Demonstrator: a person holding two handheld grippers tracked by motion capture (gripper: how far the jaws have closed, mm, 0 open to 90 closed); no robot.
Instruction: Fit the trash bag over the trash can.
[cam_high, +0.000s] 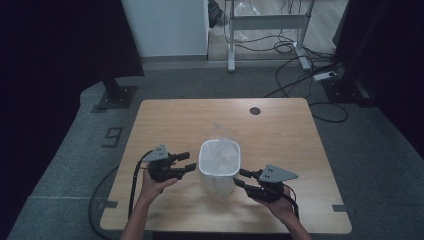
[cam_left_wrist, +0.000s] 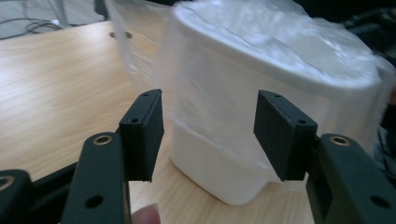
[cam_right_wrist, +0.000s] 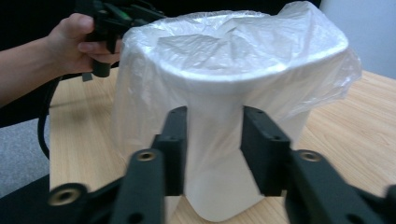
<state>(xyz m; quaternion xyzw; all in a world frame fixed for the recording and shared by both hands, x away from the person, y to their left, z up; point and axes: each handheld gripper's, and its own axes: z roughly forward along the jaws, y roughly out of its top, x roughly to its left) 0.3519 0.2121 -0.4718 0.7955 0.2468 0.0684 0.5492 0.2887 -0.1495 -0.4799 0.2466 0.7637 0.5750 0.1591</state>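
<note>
Both grippers, left gripper (cam_high: 190, 162) and right gripper (cam_high: 238, 177), flank the white bin (cam_high: 219, 175) near the table's (cam_high: 165, 115) front edge with jaws released, its plastic liner (cam_right_wrist: 243, 42) already draped over the rim, only tidying left.

L gripper (cam_high: 189, 162) sits w/ jaws parted, nothing pinched, pointing toward the table's right edge, held in L hand (cam_high: 152, 184). R gripper (cam_high: 240, 177) also has jaws apart, aimed toward the left edge, gripped by R hand (cam_high: 276, 202). Both forearms enter from the near edge.

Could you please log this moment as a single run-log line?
bin: upright on table | bag: draped over rim | left gripper: open beside bin | right gripper: open at bag
</note>
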